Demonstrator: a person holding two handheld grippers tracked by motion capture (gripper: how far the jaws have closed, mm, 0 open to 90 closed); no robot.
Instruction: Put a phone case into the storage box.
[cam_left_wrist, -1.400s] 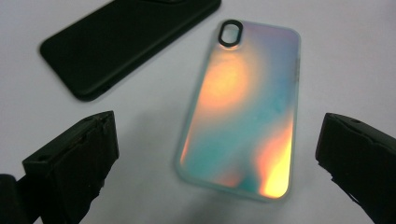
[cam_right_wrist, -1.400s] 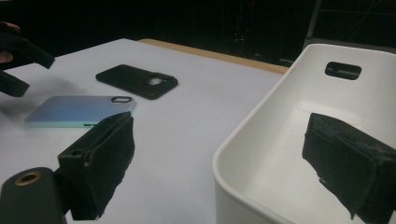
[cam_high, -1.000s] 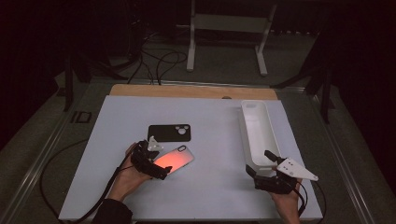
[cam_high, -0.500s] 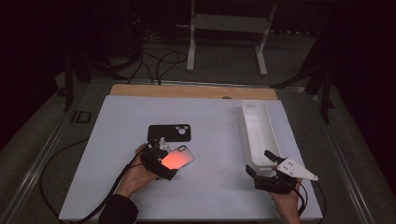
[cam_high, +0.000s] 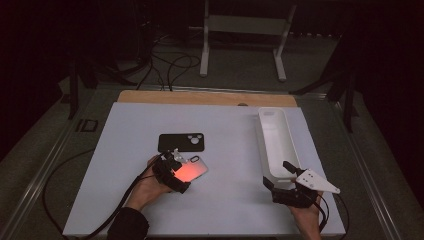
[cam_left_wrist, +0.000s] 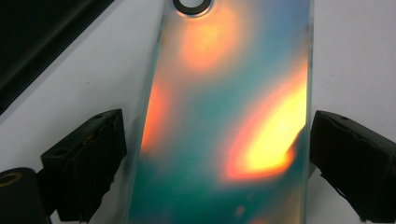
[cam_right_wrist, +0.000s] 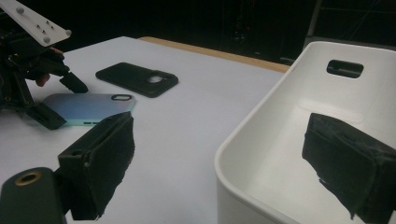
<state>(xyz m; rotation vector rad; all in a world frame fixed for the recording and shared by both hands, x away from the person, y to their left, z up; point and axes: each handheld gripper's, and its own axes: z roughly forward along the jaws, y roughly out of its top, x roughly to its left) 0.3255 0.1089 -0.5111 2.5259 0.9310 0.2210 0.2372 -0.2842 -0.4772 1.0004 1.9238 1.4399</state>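
Left tongs (cam_high: 181, 176) sit low on the white counter (cam_high: 230, 200), jaws spread wide, one on each long edge of the iridescent phone (cam_high: 190, 171). In the left gripper view a gap shows between each jaw and the phone (cam_left_wrist: 224, 116); no contact on either side. Phone lies flat, glossy face up, reflecting orange and teal, camera ring at its far end. In the right gripper view the phone (cam_right_wrist: 88, 108) reads pale blue, with the left tongs (cam_right_wrist: 51, 100) around its near end.

Black case (cam_high: 181, 142) lies flat just beyond the phone, near but apart, camera cutout to the right. Also seen in the right gripper view (cam_right_wrist: 137, 78).

Right tongs (cam_high: 280, 177) at the lower right of the counter, jaws wide, holding nothing. They point toward the near end of the long white tray (cam_high: 262, 145). In the right gripper view the tray rim (cam_right_wrist: 243, 140) passes between the two jaws; one jaw lies over the tray's inside, the other over the counter. Contact with the tray cannot be told. Tray has a slot handle at its far end.
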